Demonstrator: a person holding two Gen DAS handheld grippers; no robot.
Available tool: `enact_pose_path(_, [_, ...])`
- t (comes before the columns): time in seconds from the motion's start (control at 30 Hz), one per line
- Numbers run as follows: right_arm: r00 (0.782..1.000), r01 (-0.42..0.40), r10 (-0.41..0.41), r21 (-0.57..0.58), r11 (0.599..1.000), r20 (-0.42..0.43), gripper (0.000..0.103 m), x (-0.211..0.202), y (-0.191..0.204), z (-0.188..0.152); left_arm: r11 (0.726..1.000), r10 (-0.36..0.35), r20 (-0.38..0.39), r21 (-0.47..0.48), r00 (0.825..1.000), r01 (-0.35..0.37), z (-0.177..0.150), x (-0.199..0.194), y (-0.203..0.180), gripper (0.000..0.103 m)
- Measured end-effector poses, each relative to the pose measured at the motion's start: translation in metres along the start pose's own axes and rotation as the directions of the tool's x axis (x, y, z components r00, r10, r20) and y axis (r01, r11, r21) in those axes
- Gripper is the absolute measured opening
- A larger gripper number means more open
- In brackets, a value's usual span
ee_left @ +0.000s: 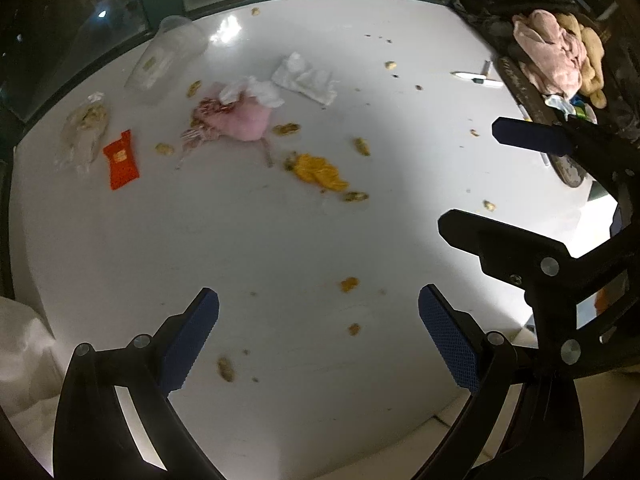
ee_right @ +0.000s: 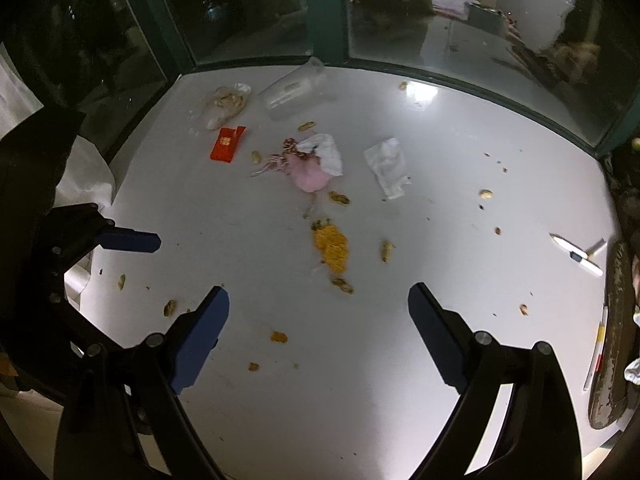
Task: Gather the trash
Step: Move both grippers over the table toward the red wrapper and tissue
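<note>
Trash lies scattered on a white table [ee_left: 280, 240]. A red packet [ee_left: 121, 159] [ee_right: 227, 145], a pink wrapper with crumpled tissue [ee_left: 244, 114] [ee_right: 312, 164], a white napkin [ee_left: 306, 78] [ee_right: 387, 166], an orange peel [ee_left: 320, 170] [ee_right: 331, 249], a clear plastic cup [ee_left: 168, 54] [ee_right: 294, 90] on its side and a clear bag [ee_left: 82, 130] [ee_right: 224, 104] show. Several peanut shells are strewn about. My left gripper [ee_left: 318, 336] is open and empty above the near table. My right gripper [ee_right: 318, 332] is open and empty; it also shows in the left wrist view [ee_left: 476, 184].
A white pen [ee_left: 476, 77] [ee_right: 576, 254] lies at the table's right. A dark tray [ee_left: 536, 92] with pink cloth stands on the right edge. Glass windows with teal frames [ee_right: 324, 16] bound the far side. A white bag [ee_right: 86, 176] hangs at the left edge.
</note>
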State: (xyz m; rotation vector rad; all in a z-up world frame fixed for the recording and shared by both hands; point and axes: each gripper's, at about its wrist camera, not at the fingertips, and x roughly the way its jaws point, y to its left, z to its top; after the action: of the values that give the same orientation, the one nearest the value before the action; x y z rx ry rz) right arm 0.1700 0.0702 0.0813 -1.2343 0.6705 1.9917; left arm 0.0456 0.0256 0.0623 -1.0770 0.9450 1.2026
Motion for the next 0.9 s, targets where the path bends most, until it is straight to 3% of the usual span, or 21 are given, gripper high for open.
enact_pose_path(0.23, [0.999,-0.019,0.017,-0.055,0.998,-0.033,0.088,0.023,0.012,0.027,0.998,0.044,0.007,-0.043,0.999,-0.044,0.011,0.009,0.028,0.097])
enact_pose_path(0.4, [0.999,-0.038,0.035,-0.078,0.996,-0.041,0.088,0.039,0.01,0.045,0.993,0.023,-0.018,-0.117,1.0,-0.025,0.021,0.019,0.047,0.097])
enact_pose_path(0.9, [0.992,-0.091,0.083,-0.078,0.993,-0.094,0.088,0.096,-0.009,0.094,0.988,0.021,-0.056,-0.154,0.998,-0.029,0.066,0.058,0.085,0.097])
